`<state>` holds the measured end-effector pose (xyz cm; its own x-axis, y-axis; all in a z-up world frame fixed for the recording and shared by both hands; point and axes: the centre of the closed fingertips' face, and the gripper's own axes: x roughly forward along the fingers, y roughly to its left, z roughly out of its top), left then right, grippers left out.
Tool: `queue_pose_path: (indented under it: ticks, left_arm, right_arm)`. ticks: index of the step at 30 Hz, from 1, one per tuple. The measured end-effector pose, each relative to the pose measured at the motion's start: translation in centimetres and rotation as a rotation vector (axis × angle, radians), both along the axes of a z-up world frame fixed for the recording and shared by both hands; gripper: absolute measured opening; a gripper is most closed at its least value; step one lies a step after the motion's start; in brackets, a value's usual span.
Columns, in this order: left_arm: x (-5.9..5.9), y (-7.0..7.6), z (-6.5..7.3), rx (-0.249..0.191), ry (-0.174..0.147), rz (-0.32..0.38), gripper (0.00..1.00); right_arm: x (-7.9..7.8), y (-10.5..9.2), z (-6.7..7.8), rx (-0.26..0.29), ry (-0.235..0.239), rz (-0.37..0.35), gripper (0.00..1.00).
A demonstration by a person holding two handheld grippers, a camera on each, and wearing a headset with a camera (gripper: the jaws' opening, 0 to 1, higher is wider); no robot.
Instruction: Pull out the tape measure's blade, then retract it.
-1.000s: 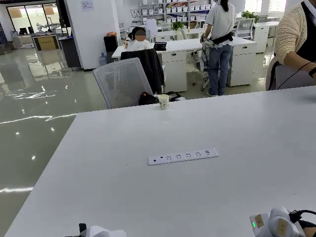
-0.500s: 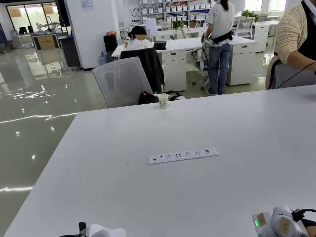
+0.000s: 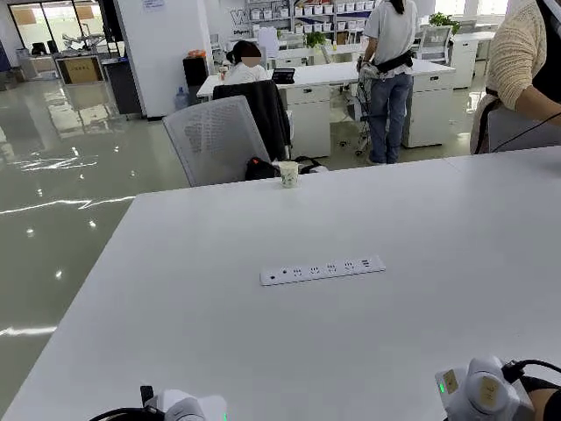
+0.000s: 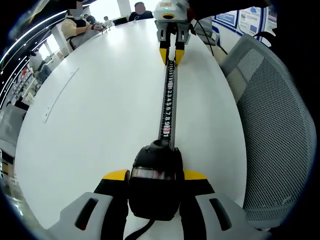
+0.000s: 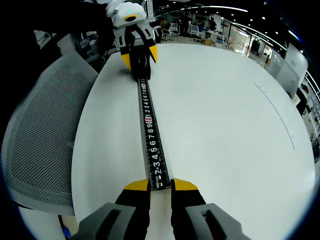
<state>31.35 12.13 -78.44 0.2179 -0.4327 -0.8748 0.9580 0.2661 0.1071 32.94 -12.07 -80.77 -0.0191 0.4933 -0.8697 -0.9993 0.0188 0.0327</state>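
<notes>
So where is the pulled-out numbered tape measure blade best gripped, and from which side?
Probably its free end, coming head-on along its length, opposite the black case: the thin strip lies flat on the white table, so only its end gives the jaws purchase.

- In the head view the bottom edge cuts off the left gripper (image 3: pixel 180 408) and the right gripper (image 3: pixel 482 396); just their white tops rise above it.
- In the left gripper view the yellow-tipped jaws clamp the black tape measure case (image 4: pixel 156 180) and cover both its sides.
- The dark numbered blade (image 5: pixel 150 130) has its tip buried between the right gripper's closed jaws, and its far numerals blur past reading.
- The grey mesh chair back (image 4: pixel 272 125) is cropped by the picture's edge.
- The white power strip (image 3: pixel 323 270) carries markings that seem too small to read.
</notes>
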Motion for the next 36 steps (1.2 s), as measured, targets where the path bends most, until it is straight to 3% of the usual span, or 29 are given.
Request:
queue_pose_path:
  ticks: [5,20,23,25,27,36]
  left_arm:
    - [0.0,0.0,0.0,-0.013,0.002,0.000,0.34]
    - [-0.1,0.3,-0.1,-0.030,0.019,0.010,0.35]
    - [-0.1,0.6,0.0,-0.026,0.026,0.006,0.35]
    - [-0.2,0.5,0.6,-0.053,0.041,0.015,0.35]
    - [-0.2,0.3,1.0,-0.076,0.049,0.023,0.37]
    - [-0.1,1.0,1.8,-0.092,0.058,0.061,0.51]
  right_arm:
    - [0.2,0.0,-0.1,-0.036,-0.002,0.016,0.12]
    - [0.2,0.0,-0.1,-0.051,0.006,0.015,0.13]
    - [0.0,0.0,-0.2,-0.063,-0.016,0.033,0.13]
    - [-0.1,0.0,-0.1,-0.071,-0.027,0.045,0.13]
    - [-0.1,0.0,-0.1,-0.078,-0.029,0.049,0.15]
    - [0.3,-0.2,1.0,-0.080,-0.048,0.047,0.20]
